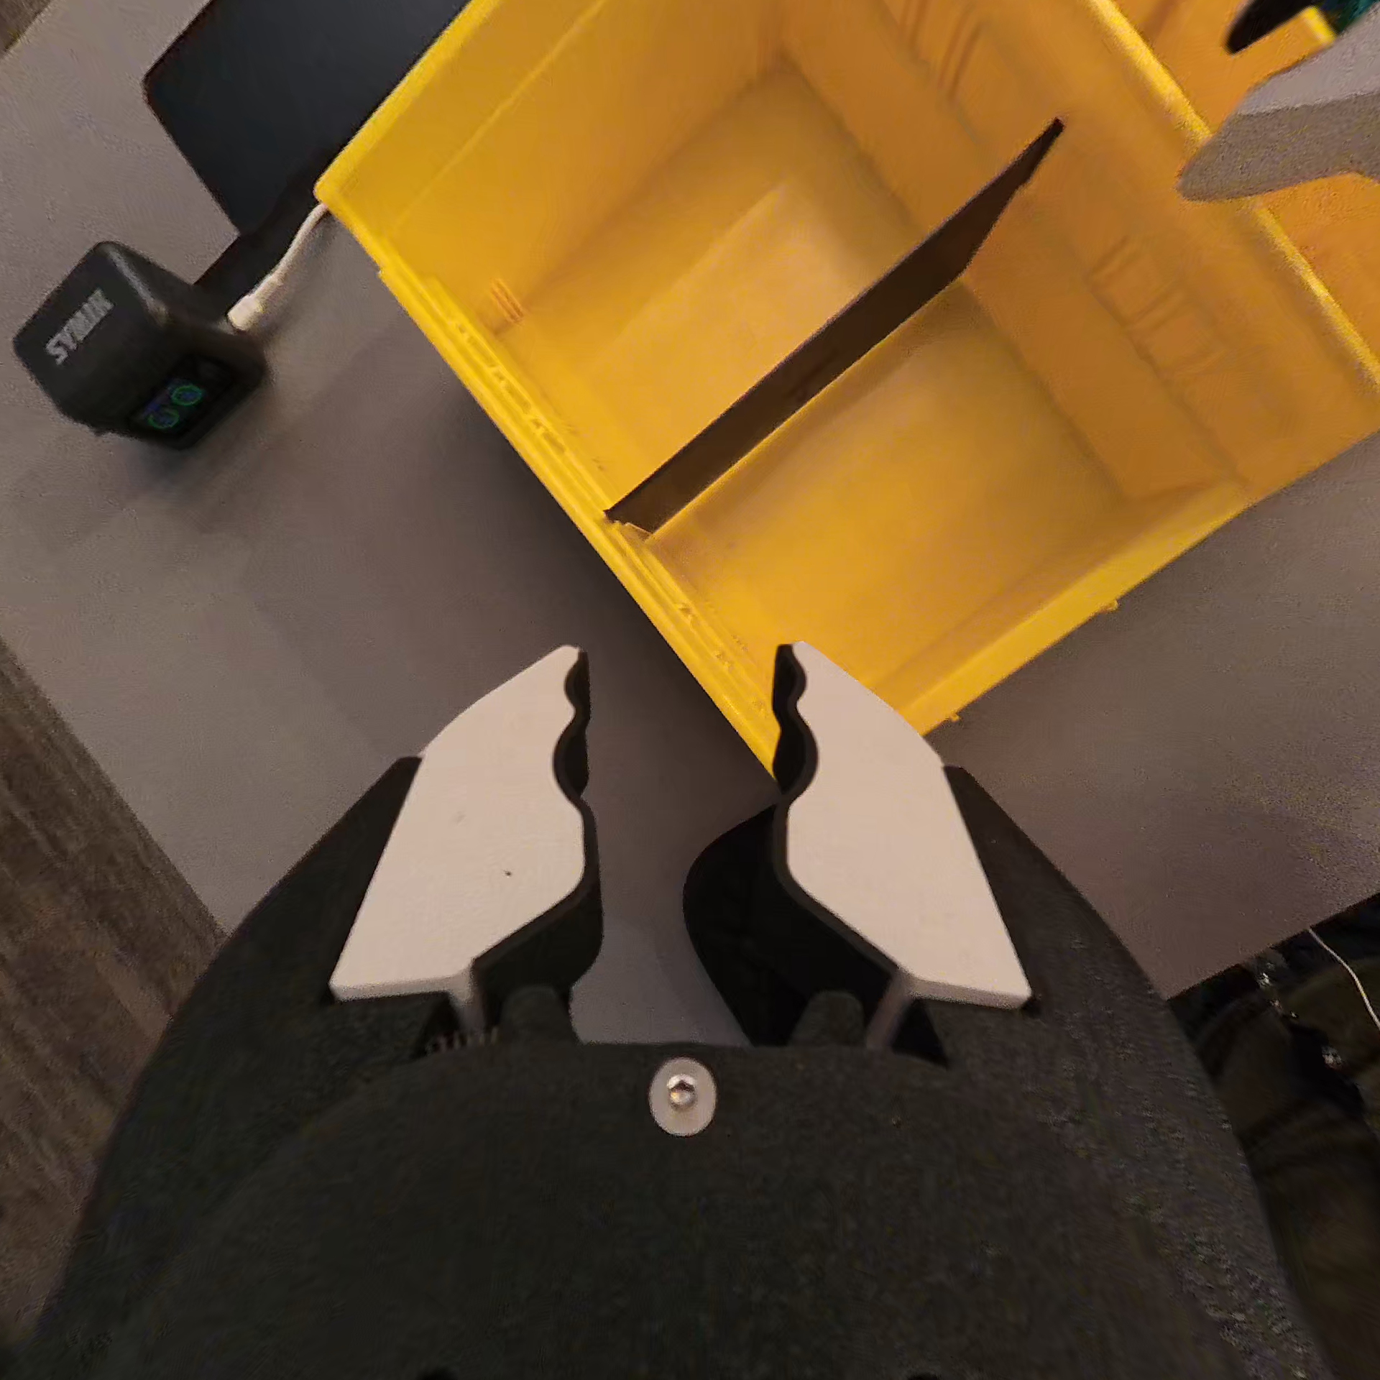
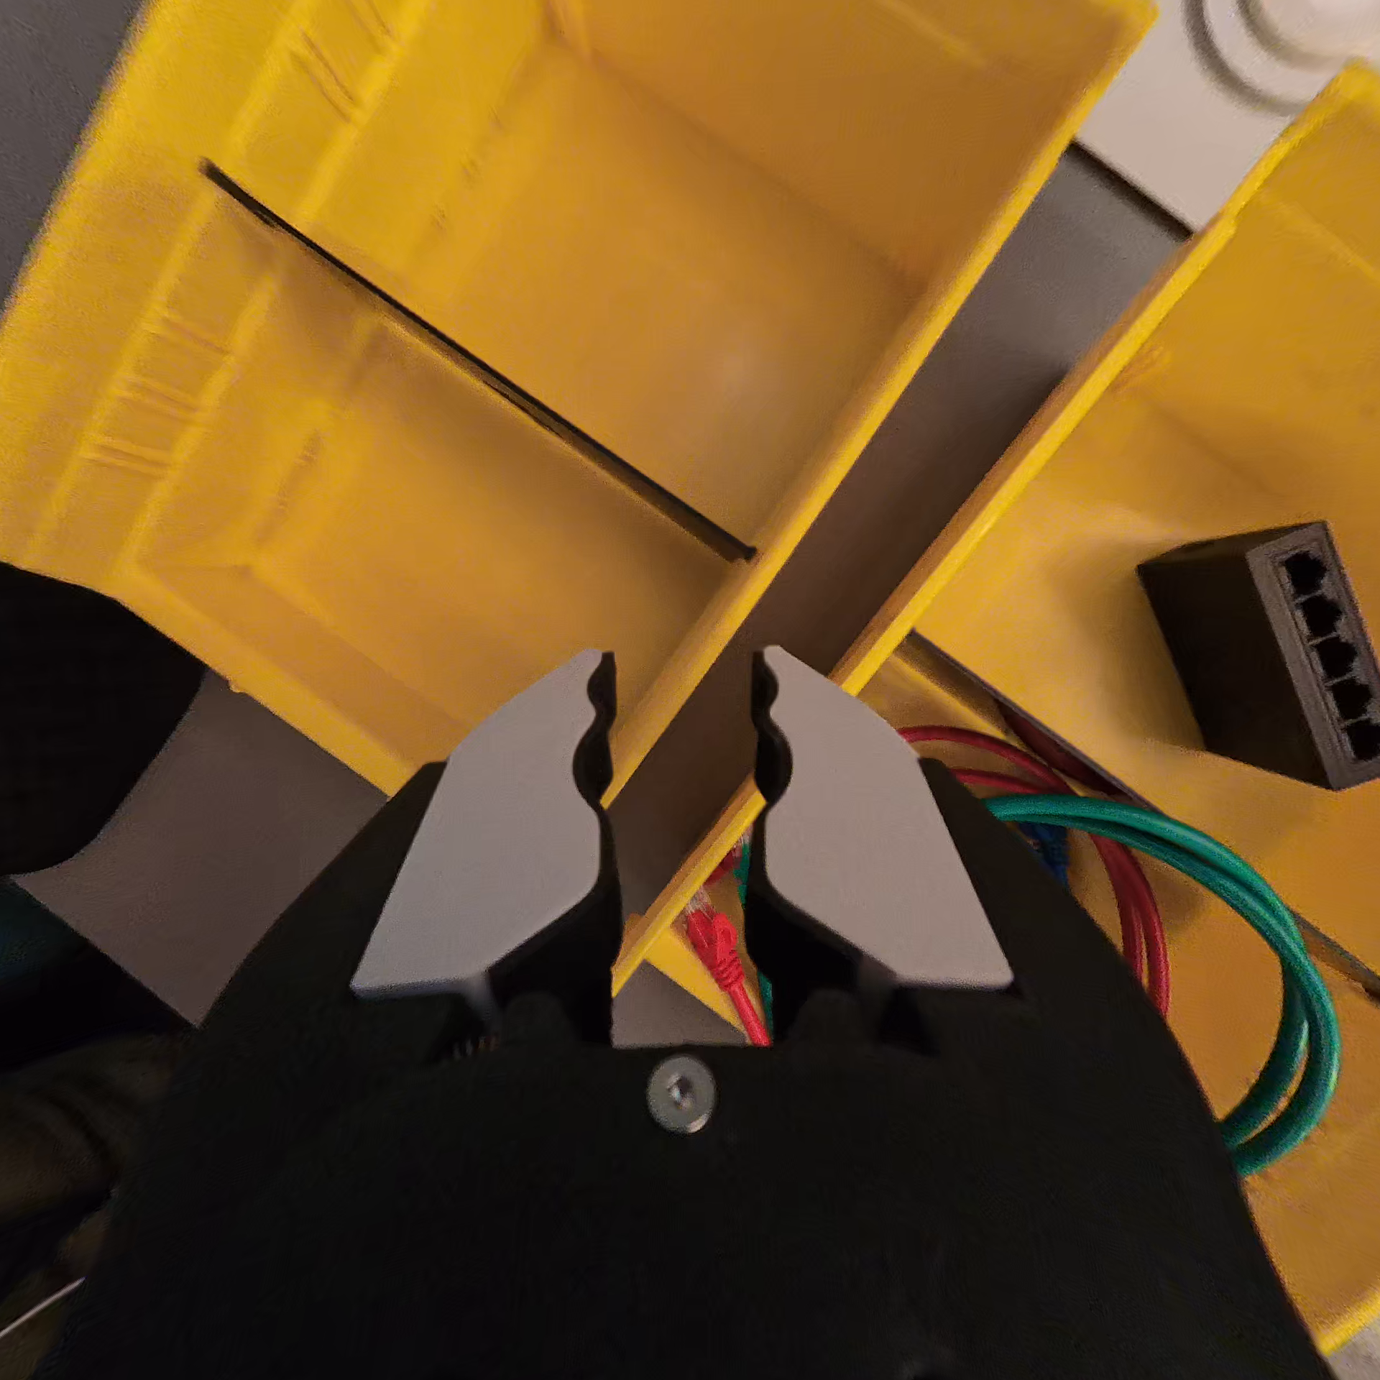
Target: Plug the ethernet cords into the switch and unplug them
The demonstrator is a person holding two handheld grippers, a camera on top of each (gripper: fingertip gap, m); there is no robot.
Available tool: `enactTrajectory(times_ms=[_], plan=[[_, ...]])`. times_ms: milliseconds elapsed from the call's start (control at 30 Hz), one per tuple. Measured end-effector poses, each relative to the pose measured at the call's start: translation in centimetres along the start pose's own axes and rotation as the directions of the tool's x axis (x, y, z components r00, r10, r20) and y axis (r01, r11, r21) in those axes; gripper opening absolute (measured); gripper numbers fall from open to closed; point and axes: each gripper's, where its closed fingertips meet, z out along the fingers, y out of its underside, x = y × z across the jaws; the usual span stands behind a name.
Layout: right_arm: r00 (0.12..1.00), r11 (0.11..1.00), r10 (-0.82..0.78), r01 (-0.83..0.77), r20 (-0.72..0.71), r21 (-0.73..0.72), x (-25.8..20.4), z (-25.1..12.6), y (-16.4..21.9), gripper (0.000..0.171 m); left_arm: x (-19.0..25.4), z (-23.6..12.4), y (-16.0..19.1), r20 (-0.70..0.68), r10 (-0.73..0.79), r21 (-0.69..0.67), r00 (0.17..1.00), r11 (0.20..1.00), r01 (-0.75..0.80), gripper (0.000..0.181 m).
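In the right wrist view a black switch with a row of ports lies in the right yellow bin. A red cord, a green cord and a bit of blue cord lie coiled in the same bin; a red plug shows between my fingers. My right gripper is open and empty, above the gap between the two bins. My left gripper is open and empty, above the near corner of the left yellow bin. The right gripper's grey finger shows top right.
The left yellow bin has a black divider and both halves are bare. A black charger block with a white cable sits on the grey table at left. A dark pad lies behind it. The table edge and floor are at left. To the black charger block: left tips about 30 cm, right tips about 40 cm.
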Motion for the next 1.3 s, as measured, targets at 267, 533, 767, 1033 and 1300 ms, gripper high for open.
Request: enactTrajectory(times_ms=[267,533,767,1033,1300], plan=[[0.989,0.971,0.147,-0.15,-0.03,-0.187,-0.8,2.9,0.9,0.035,0.4,-1.1,-0.4,-0.064,0.021,0.068,0.998,0.998,-0.016,0.046],[0.958,0.953,0.244,-0.265,-0.15,-0.143,-0.5,5.0,0.0,0.025,1.7,-2.1,-0.9,-0.082,0.09,0.121,0.993,0.99,-0.079,0.045],[0.952,0.935,0.233,-0.276,-0.201,-0.223,-0.4,7.0,1.5,0.012,1.3,-2.2,-0.7,-0.081,0.086,0.126,0.993,0.989,-0.075,0.044],[0.942,0.914,0.319,-0.334,-0.103,-0.229,-0.8,5.5,-0.5,0.007,0.4,-3.1,-1.6,-0.05,0.046,0.192,0.998,0.981,-0.036,0.042],[0.972,0.921,0.235,-0.231,-0.026,-0.314,-1.7,-1.5,-3.5,0.007,-2.3,-11.6,-4.6,0.028,-0.159,0.608,0.987,0.786,0.109,0.042]])
